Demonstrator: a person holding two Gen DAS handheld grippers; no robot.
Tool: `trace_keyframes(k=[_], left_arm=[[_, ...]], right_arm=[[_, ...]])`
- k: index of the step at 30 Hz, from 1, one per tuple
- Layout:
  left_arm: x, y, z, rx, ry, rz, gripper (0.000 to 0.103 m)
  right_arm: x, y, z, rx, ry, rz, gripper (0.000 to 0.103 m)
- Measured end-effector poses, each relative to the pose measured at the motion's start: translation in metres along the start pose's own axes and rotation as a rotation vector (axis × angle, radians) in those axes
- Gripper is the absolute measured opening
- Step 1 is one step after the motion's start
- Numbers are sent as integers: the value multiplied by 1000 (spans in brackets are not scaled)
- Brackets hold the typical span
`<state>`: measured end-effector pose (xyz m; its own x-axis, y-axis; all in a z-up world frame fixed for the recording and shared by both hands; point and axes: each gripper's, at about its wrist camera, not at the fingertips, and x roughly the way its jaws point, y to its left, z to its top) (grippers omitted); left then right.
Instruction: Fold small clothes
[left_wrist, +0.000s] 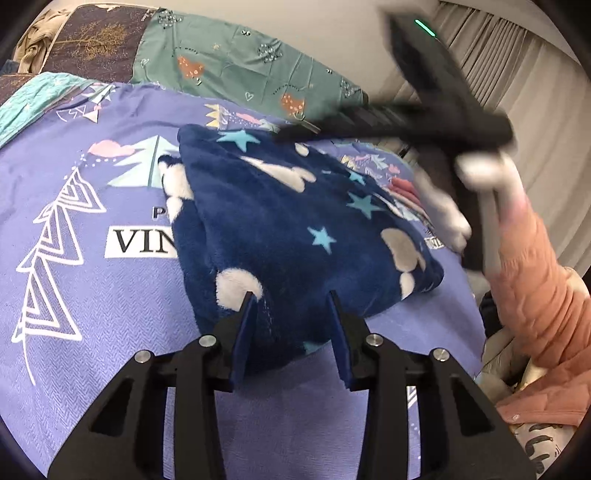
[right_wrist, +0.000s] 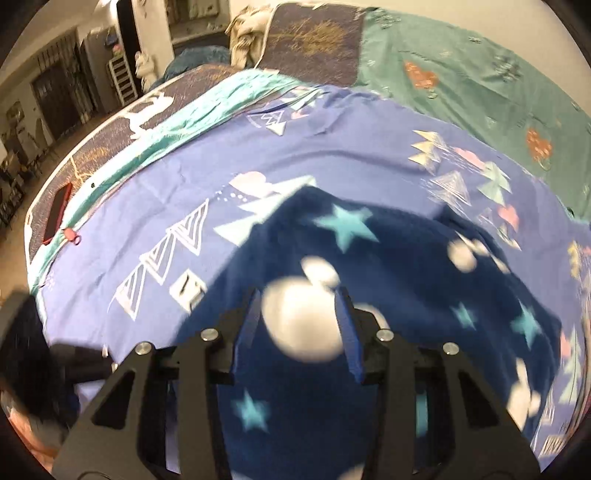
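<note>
Lying between left gripper (left_wrist: 291, 306) spread fingers, navy fleece garment (left_wrist: 295, 229), on bedsheet (left_wrist: 92, 295)

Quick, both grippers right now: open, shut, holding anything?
Left gripper: open, fingers apart over the near edge of the navy star fleece, gripping nothing.
Right gripper: open above the fleece; blurred, no grip visible.

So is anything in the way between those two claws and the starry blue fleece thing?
Nothing visible. The left gripper stands open right at the near edge of the navy fleece garment, and the right gripper is open directly over it; only fleece shows between the fingers.
</note>
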<state>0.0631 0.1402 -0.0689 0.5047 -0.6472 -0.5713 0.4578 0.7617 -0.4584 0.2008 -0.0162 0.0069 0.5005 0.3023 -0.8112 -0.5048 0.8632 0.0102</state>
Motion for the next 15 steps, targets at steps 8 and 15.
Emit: trace_keyframes(k=[8, 15], left_arm=[[10, 17, 1, -18, 33, -4, 42], [4, 39, 3, -96, -17, -105, 2]], right_arm=[[98, 22, 54, -1, 169, -127, 55], [117, 25, 66, -7, 154, -165, 5]])
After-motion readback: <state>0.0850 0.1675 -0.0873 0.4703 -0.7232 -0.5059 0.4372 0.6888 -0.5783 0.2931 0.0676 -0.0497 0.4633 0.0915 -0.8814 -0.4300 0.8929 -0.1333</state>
